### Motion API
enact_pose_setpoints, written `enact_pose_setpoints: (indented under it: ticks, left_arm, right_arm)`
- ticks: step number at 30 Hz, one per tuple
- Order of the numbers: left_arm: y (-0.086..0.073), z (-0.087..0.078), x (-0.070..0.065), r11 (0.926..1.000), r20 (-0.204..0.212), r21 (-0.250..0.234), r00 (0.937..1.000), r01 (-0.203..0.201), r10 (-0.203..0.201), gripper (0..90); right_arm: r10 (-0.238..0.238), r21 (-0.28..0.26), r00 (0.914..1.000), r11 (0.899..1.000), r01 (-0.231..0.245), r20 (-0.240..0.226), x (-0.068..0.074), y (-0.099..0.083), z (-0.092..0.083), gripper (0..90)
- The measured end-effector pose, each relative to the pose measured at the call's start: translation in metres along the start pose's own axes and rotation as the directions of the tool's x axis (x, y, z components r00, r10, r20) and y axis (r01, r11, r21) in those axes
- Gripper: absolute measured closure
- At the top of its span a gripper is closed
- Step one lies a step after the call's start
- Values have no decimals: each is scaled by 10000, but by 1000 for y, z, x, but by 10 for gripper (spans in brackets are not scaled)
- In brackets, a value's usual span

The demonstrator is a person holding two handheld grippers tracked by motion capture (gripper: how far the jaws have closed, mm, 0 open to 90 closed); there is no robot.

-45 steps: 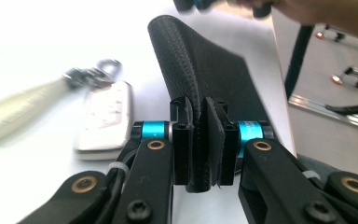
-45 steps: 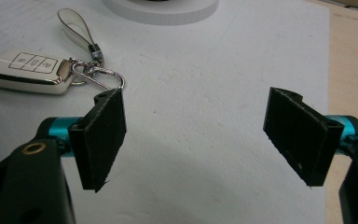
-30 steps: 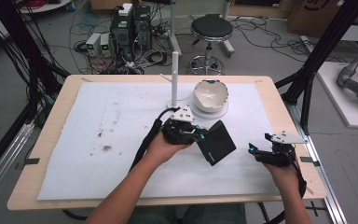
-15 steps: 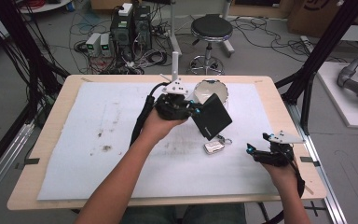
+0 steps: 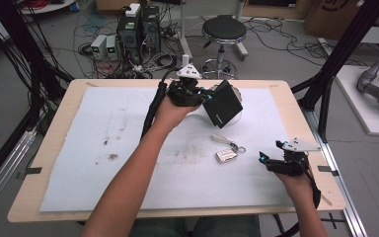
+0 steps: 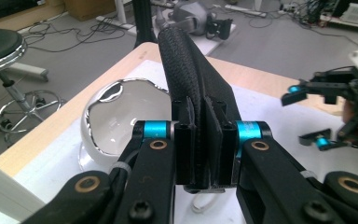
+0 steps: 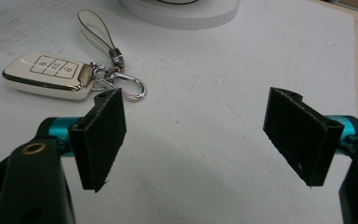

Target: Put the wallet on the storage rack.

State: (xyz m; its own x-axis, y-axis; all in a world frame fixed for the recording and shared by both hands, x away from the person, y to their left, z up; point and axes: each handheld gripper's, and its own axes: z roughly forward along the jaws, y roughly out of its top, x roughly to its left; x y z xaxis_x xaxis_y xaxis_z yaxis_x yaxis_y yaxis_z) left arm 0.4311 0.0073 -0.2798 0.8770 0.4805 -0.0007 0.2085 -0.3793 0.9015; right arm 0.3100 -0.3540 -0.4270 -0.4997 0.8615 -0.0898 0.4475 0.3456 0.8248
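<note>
— One black pouch point(image 5: 222, 102), flat and squarish, with a grainy woven-looking skin and a small pale mark on its face. It hangs tilted in the air over the far middle of the table point(image 5: 44, 148), just in front of the bowl.

— And in the left gripper view?

— Edge-on there, the pouch point(image 6: 186, 65) rises as a thin pebbled slab straight out of the pads. The left gripper point(image 5: 205, 95) has its jaws clamped narrow on the pouch's lower edge, both black pads pressed flat against it.

— What lies beneath?

— A glossy white key fob point(image 5: 225, 156) with a metal rim (three buttons outlined on its face), joined by a silver clip to a pale looped strap, flat on the stained white mat point(image 5: 103, 163).

— The other hand?

— The right gripper point(image 5: 271, 160) sits low near the table's right front, just beside the fob, jaws spread wide with nothing between them. Its square pads point(image 7: 100, 137) look like dark foam, rough at the edges.

— Behind the pouch?

— A shiny, white rounded bowl point(image 6: 116, 121) with a wavy chrome-bright rim, on a white ring base.
</note>
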Motion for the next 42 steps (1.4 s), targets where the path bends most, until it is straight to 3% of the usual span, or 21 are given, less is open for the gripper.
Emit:
enact_pose_setpoints:
  ticks: [9, 14, 17, 28, 32, 36, 42]
  left_arm:
    - [9, 26, 20, 9999, -441, 82, 9989, 144, -140, 821]
    - [7, 39, 33, 9989, -563, -36, 9973, 462, -463, 822]
    - [8, 50, 40, 9986, -657, 149, 9966, 503, -492, 821]
    - [9, 67, 49, 9986, -1029, 223, 9937, 475, -449, 821]
    - [5, 70, 52, 9982, -1514, 364, 9876, 483, -423, 821]
    - [5, 76, 48, 9982, -2102, 578, 9777, 155, -30, 820]
    - [0, 86, 43, 9964, -2200, 849, 9754, 69, 120, 819]
  right_arm:
    - [71, 0, 10000, 10000, -71, -2, -1, -1, 0, 213]
    - [101, -20, 9999, 9999, -101, -43, -2, -2, 2, 213]
    - [74, -1, 9999, 10000, -74, -71, -1, -1, 3, 213]
    - [85, 12, 9999, 10000, -85, -57, -2, -2, 3, 213]
    - [52, 15, 10000, 10000, -52, -52, -2, -2, 3, 213]
    - [63, 19, 10000, 10000, -63, -28, -2, -2, 4, 213]
    - [45, 18, 10000, 10000, -45, -71, -1, -1, 3, 213]
